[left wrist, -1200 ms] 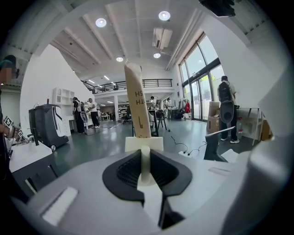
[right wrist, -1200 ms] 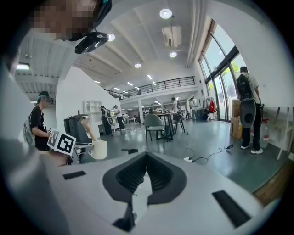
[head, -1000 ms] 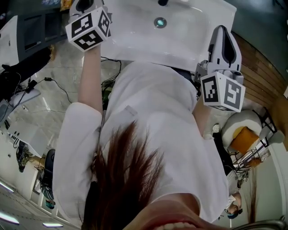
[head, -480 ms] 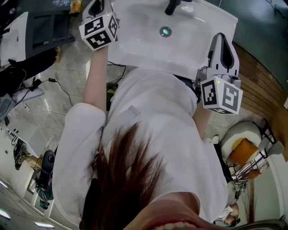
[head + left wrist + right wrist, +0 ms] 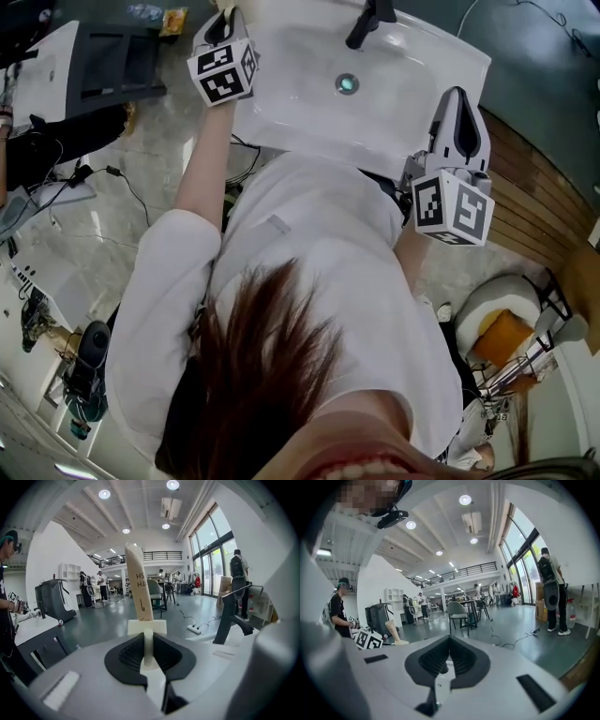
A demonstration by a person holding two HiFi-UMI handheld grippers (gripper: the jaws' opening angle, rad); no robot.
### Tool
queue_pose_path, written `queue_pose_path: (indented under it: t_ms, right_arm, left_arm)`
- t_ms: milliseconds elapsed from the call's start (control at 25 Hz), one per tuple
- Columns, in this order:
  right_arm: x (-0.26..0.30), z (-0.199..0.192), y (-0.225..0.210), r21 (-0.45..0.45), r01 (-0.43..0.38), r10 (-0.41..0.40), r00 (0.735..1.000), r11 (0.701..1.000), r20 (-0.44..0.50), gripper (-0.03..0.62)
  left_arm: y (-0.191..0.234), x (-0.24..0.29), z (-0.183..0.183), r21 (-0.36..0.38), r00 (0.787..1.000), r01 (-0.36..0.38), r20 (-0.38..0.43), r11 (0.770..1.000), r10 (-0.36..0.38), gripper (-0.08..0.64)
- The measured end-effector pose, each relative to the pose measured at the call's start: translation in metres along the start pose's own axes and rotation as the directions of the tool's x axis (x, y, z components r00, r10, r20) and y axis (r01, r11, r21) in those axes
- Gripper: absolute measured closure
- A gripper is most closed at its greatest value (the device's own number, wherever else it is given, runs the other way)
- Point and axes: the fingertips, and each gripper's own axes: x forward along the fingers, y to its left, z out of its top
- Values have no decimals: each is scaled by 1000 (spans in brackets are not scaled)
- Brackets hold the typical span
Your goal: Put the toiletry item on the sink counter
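We had the left gripper point(image 5: 148, 644) clamped on the cap end of the tube point(image 5: 138, 583), long axis upright, over the left rim of the sink counter point(image 5: 281, 127). The right gripper point(image 5: 449, 656), jaws together and empty, stood at the opposite rim; we judged the left arm the nearer for set-down.
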Motion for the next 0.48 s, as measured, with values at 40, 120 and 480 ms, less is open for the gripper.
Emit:
queue_pose_path:
  t_ms: [40, 120, 480]
  right_arm:
    - [-1, 1, 0, 1, 3, -3, 1000, 1000, 2, 588]
    - [-2, 1, 1, 4, 6, -6, 1000, 1000, 1, 588]
    - [-3, -7, -4, 9, 21, -21, 1000, 1000, -15, 588]
  left_arm:
    - [1, 1, -1, 3, 1000, 0, -4, 1000, 0, 512]
    - [4, 4, -4, 19, 1000, 1, -19, 1000, -1, 512]
    - [0, 24, -13, 30, 998, 10, -63, 999, -8, 514]
